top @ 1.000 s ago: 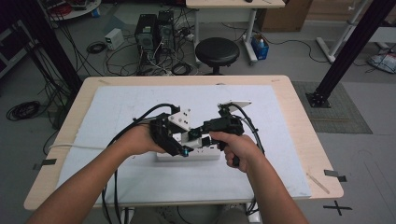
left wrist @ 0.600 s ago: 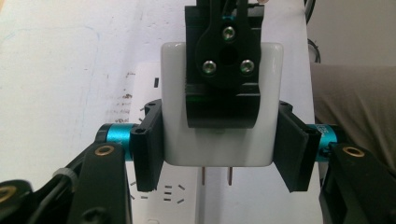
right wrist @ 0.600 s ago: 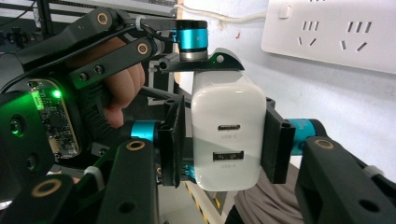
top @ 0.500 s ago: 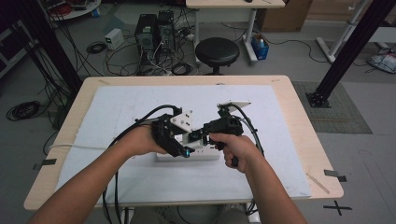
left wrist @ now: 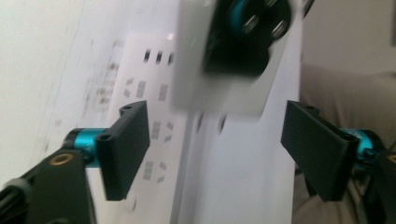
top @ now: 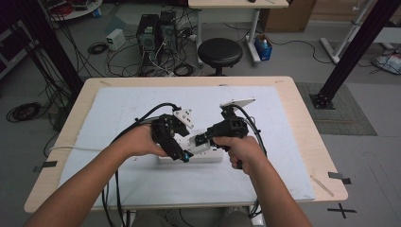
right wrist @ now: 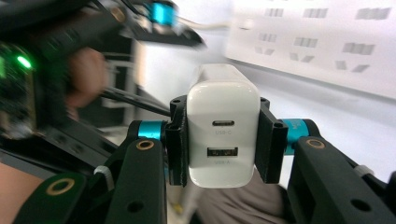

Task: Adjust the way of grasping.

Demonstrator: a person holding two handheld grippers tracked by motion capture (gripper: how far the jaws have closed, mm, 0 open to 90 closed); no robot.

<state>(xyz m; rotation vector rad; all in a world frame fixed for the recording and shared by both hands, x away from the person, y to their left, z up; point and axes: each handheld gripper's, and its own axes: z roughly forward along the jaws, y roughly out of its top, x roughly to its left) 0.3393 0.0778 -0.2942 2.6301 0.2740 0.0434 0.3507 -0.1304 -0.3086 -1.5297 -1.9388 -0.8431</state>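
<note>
A white USB charger with two ports sits between the pads of my right gripper, which is shut on it. In the high view, the right gripper holds the charger just above a white power strip lying mid-table. My left gripper meets it from the left. Its jaws have just been opening and now stand wide, pressing on nothing. The charger hangs just beyond their tips, over the strip's sockets.
A white mat covers most of the wooden table. Black cables trail from both grippers toward the near edge. A stool and computer gear stand on the floor beyond the far edge.
Both hands stay in place over the power strip. The grippers remain tip to tip at the charger, and no other shift shows in the high view.
</note>
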